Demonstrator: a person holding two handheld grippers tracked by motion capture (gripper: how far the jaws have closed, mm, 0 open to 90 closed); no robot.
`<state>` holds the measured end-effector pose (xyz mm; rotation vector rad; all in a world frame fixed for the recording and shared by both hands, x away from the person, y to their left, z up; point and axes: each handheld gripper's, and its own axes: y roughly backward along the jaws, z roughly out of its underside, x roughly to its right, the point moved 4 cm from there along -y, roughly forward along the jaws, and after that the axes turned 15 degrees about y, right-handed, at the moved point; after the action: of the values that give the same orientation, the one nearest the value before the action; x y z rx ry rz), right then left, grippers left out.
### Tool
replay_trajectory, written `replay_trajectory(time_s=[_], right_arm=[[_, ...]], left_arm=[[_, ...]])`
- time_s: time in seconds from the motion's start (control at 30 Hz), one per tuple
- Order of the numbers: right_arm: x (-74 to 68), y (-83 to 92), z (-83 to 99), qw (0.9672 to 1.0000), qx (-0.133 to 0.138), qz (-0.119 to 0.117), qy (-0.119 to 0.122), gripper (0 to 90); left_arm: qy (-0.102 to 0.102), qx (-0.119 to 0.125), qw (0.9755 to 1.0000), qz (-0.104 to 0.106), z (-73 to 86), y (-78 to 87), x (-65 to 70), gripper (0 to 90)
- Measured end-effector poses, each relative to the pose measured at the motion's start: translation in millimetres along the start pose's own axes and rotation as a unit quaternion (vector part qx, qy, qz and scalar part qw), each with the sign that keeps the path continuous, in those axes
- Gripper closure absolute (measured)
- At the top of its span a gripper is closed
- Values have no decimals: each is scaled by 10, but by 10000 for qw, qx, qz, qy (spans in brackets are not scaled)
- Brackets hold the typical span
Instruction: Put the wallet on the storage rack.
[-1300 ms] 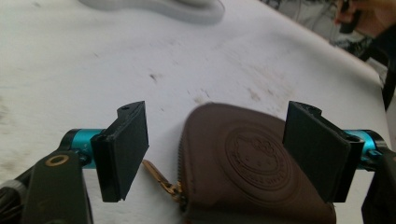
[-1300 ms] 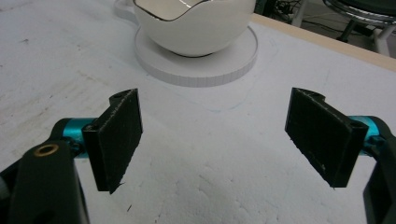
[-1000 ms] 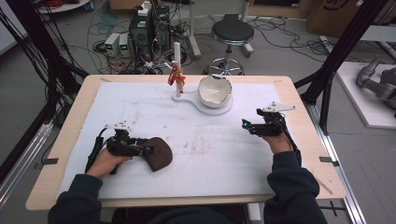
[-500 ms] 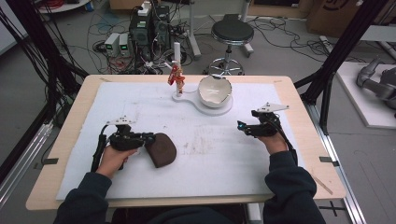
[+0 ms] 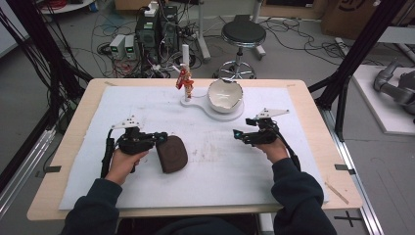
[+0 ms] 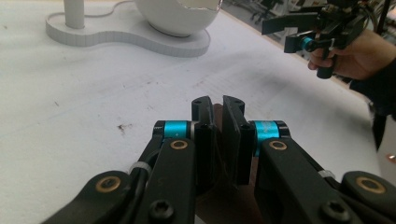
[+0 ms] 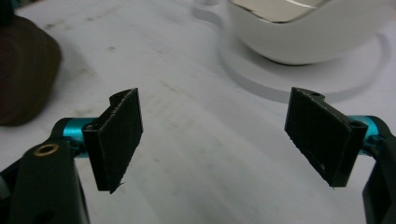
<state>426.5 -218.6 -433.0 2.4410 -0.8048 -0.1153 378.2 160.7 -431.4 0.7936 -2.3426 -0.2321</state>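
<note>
- Because the left gripper (image 5: pixel 159 138) has just closed its jaws on only the near edge of the brown leathery pad (image 5: pixel 172 153), which lies on the white mat (image 5: pixel 205 171) left of centre, the pad could, I judge, peel out or sag if lifted.
- Left hand (image 5: pixel 122 161) holds its gripper level, pointing right across the mat.
- Right gripper (image 5: pixel 240 134) hovers with jaws wide and empty, aimed left near the white bowl (image 5: pixel 225 95).

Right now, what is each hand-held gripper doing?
Left hand-held gripper: just closed, pinching the brown pad.
Right hand-held gripper: open, holding nothing.
</note>
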Motion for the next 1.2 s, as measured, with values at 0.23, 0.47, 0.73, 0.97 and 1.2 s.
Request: replay_trajectory(time_s=[0.23, 0.47, 0.73, 0.97, 1.2], right_arm=[[-296, -416, -124, 9953, 85, -943, 216, 197], [-652, -820, -393, 9839, 196, -1691, 550, 197], [-974, -1101, -493, 9686, 110, -2405, 618, 203], [-1093, -1149, -545, 9560, 135, -2792, 890, 484], [-1102, -1133, -553, 9565, 106, -2726, 1033, 540]], left_arm=[[-308, -16, 9995, 116, -30, -13, 71, 830], [-416, 4, 9990, 161, -30, -20, 85, 829], [-474, 11, 9987, 210, -40, -38, 114, 827], [-472, -52, 9988, 121, -45, -65, 98, 826], [-407, -110, 9991, -30, -35, -79, 97, 716]])
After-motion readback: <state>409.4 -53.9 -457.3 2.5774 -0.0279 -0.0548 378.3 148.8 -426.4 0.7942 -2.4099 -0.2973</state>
